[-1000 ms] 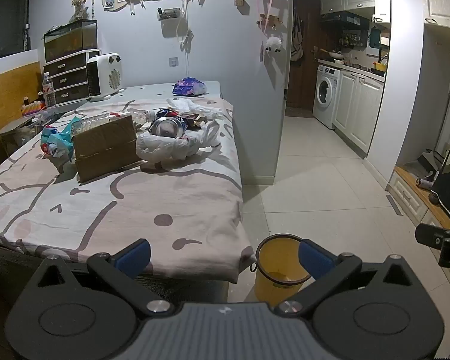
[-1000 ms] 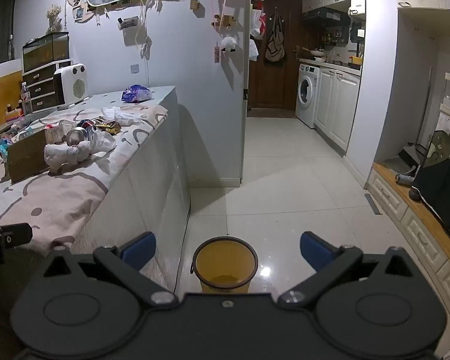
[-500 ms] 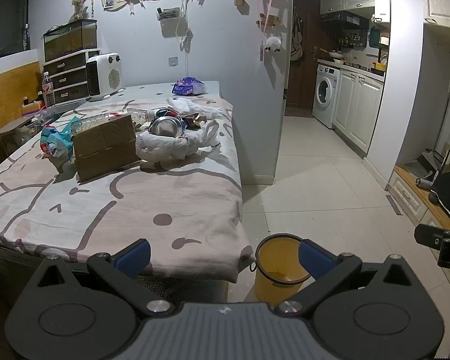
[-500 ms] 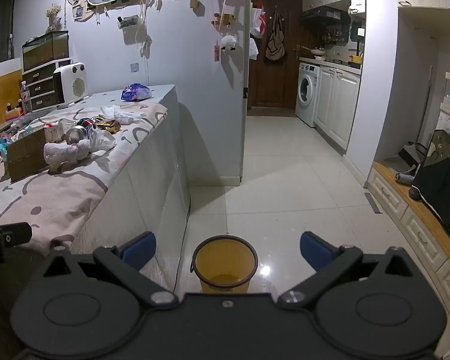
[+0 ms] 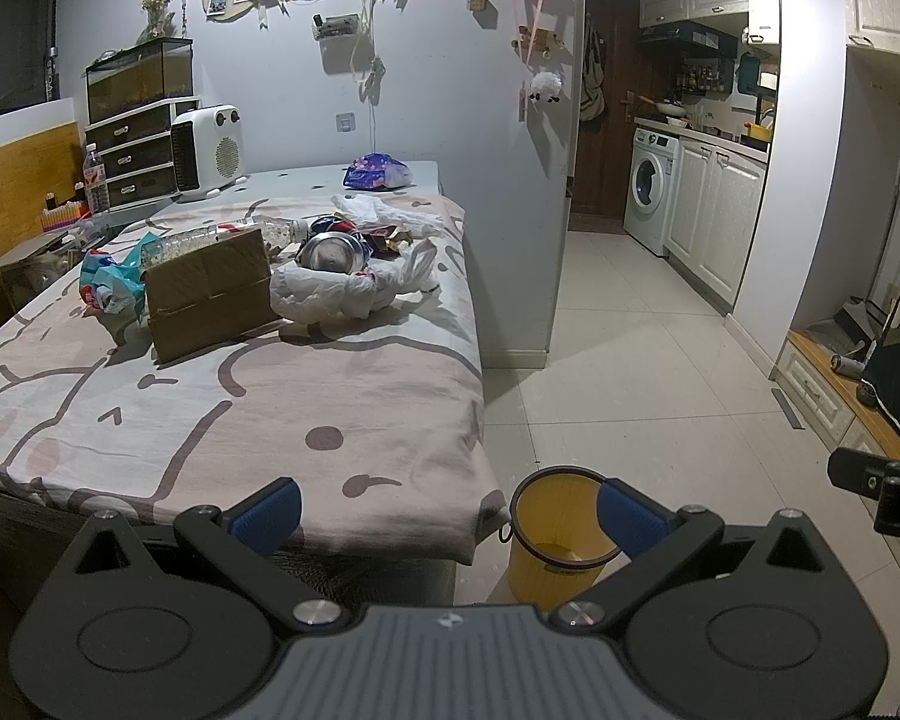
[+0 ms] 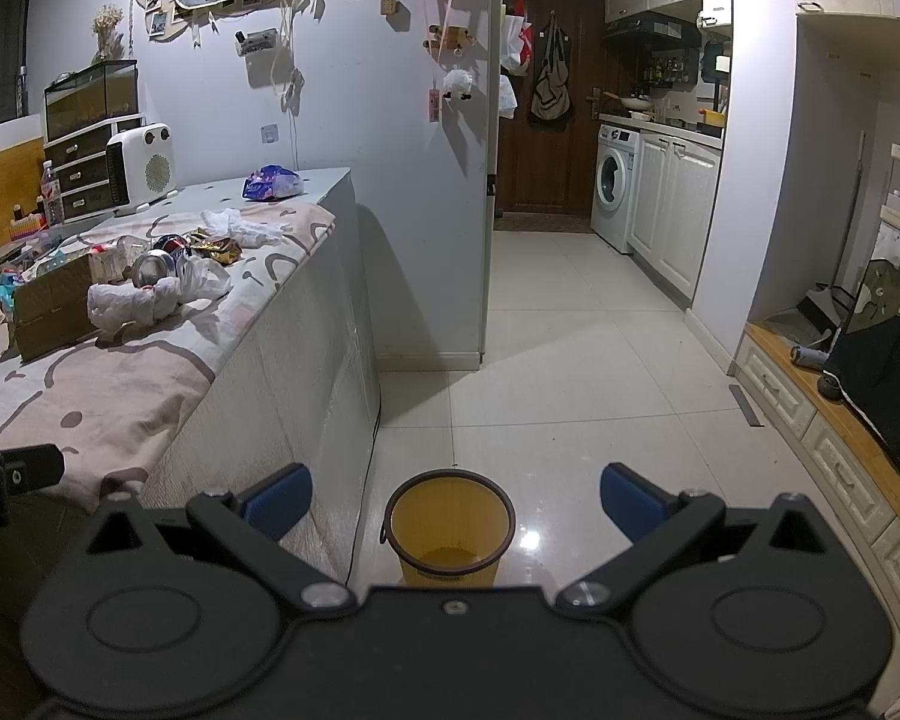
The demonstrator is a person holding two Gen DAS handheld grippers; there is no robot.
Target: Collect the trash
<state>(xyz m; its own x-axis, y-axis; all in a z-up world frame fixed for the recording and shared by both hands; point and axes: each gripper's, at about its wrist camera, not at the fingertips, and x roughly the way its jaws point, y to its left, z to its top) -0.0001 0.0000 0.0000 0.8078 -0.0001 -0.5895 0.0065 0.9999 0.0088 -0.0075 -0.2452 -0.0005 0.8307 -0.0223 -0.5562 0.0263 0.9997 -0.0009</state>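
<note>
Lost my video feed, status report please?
Both hand-held grippers, left and right, open, empty. Trash pile untouched on table. Yellow bin on floor. Nothing blocking.

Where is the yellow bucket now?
The yellow bucket stands on the tiled floor, beside the corner of the covered table. In the right wrist view it sits low, between the open right gripper's fingers.

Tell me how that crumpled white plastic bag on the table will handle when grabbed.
The white plastic bag looks thin and crumpled, so probably floppy and light. A metal can appears to rest against it, so lifting may set that rolling.
</note>
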